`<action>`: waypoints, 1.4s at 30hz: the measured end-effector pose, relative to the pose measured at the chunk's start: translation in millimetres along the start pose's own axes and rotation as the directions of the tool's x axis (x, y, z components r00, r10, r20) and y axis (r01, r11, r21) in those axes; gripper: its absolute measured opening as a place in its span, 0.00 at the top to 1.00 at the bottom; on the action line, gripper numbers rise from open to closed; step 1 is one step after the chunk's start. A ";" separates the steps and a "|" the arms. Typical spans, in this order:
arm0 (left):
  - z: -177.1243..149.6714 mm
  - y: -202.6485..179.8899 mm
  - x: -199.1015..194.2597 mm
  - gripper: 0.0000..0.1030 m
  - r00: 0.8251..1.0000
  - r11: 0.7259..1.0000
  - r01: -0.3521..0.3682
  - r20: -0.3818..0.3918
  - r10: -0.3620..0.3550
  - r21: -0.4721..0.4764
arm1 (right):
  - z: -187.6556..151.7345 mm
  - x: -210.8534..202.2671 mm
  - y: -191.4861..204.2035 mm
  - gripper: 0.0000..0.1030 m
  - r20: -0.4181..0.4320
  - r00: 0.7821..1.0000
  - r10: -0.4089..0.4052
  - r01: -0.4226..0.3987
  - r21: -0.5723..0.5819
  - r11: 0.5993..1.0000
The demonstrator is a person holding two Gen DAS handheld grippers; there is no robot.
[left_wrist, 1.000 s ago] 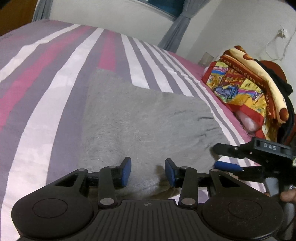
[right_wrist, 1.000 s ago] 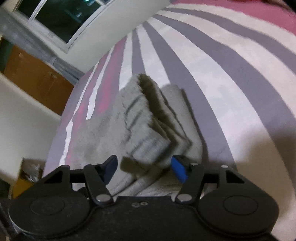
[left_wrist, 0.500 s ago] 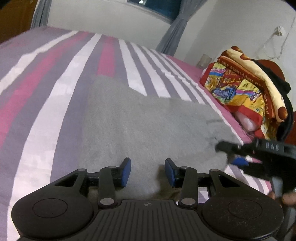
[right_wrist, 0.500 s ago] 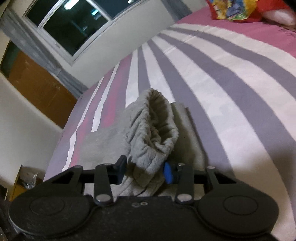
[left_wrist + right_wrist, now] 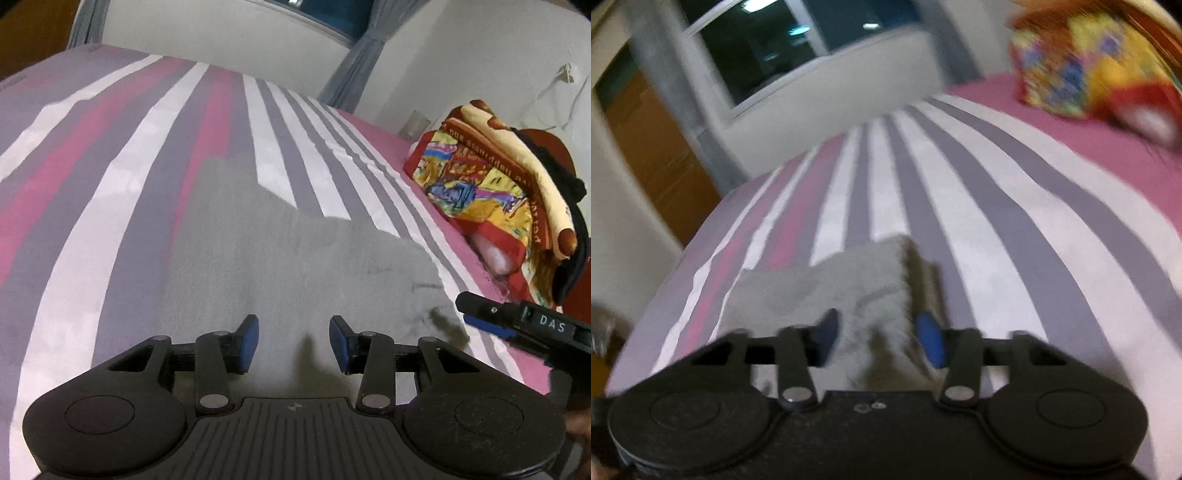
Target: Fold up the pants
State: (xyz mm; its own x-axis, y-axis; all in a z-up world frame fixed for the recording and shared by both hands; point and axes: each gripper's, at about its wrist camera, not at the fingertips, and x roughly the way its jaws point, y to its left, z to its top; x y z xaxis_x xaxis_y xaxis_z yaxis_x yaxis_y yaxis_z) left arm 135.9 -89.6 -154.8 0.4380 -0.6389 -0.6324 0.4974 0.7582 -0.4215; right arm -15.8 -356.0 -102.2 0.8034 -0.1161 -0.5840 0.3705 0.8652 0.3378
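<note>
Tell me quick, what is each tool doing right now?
Left tool: pads apart over the grey pants; grip cannot be told.
Right tool: just been closing, gripping bunched grey pants.

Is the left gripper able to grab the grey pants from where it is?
Probably yes. The left gripper sits right over the grey pants, jaws apart, nothing between. The right gripper works the far edge, off to the side, out of its way.

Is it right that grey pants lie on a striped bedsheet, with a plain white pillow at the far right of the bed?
Not quite. The grey pants do lie on the striped bedsheet, but the thing at the far right of the bed is a multicoloured patterned bundle, yellow, red and blue, not a plain white pillow. The left wrist view shows it clearly.
</note>
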 end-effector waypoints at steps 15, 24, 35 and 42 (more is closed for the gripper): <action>24.1 18.3 62.7 0.60 0.998 0.997 -0.056 -0.039 0.053 -0.058 | -6.0 65.8 12.4 0.74 -0.133 0.989 -0.059 0.025 -0.246 0.969; 63.9 10.4 90.2 0.59 0.996 0.997 -0.081 -0.022 0.081 -0.012 | 35.0 84.7 29.1 0.69 -0.083 0.996 -0.018 -0.004 -0.256 0.967; 72.2 12.9 126.8 0.60 0.992 0.993 -0.120 -0.045 0.120 0.014 | 23.2 126.9 21.2 0.70 -0.122 0.989 -0.078 0.035 -0.324 0.945; 55.6 -2.4 101.8 0.59 0.990 0.989 -0.140 -0.028 0.141 0.045 | 24.5 97.1 28.9 0.67 -0.099 0.994 -0.055 0.020 -0.320 0.947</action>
State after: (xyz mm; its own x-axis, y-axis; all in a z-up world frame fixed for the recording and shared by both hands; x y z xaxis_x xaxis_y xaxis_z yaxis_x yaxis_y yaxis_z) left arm 221.0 -163.7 -182.1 0.4825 -0.5218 -0.7035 0.4645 0.8334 -0.2996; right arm 84.4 -354.2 -131.1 0.7320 -0.1143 -0.6716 0.2178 0.9734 0.0716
